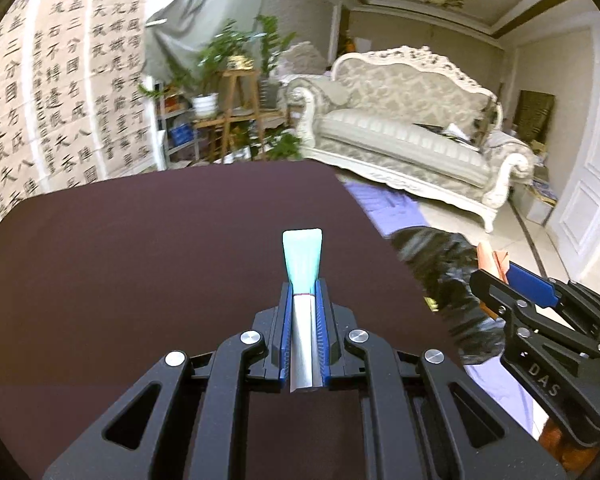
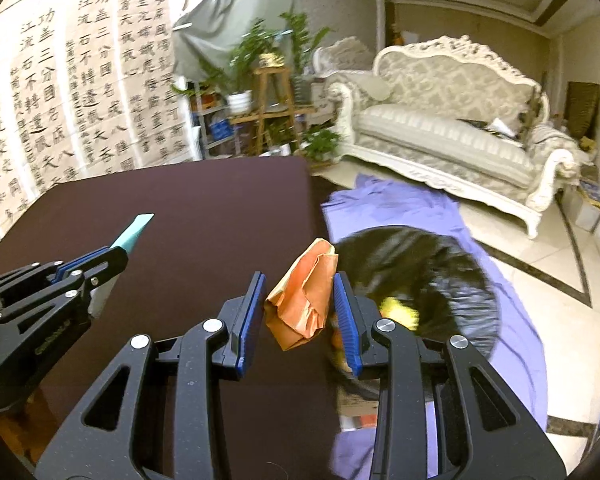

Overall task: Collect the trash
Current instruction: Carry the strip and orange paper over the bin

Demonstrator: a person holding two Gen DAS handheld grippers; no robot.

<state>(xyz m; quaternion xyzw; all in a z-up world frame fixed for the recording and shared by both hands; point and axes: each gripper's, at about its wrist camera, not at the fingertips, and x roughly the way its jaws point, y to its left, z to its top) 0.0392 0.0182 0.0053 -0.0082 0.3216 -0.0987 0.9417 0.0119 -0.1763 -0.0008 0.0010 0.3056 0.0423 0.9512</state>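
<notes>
My left gripper point(image 1: 303, 286) is shut on a squeezed tube point(image 1: 302, 264) with a silver body and a flat teal end, held over the dark brown table point(image 1: 140, 260); it also shows in the right wrist view point(image 2: 134, 232). My right gripper point(image 2: 300, 284) is shut on a crumpled orange paper wrapper point(image 2: 302, 304), held at the table's right edge, just left of a black trash bag point(image 2: 432, 276) with yellow and orange bits inside. The bag point(image 1: 440, 272) and the right gripper point(image 1: 512, 280) also show in the left wrist view.
The trash bag sits on a purple cloth point(image 2: 420, 204) on the tiled floor right of the table. An ornate white sofa point(image 2: 452, 120) stands beyond. A wooden plant stand with potted plants point(image 2: 268, 92) and calligraphy sheets point(image 2: 68, 92) are behind the table.
</notes>
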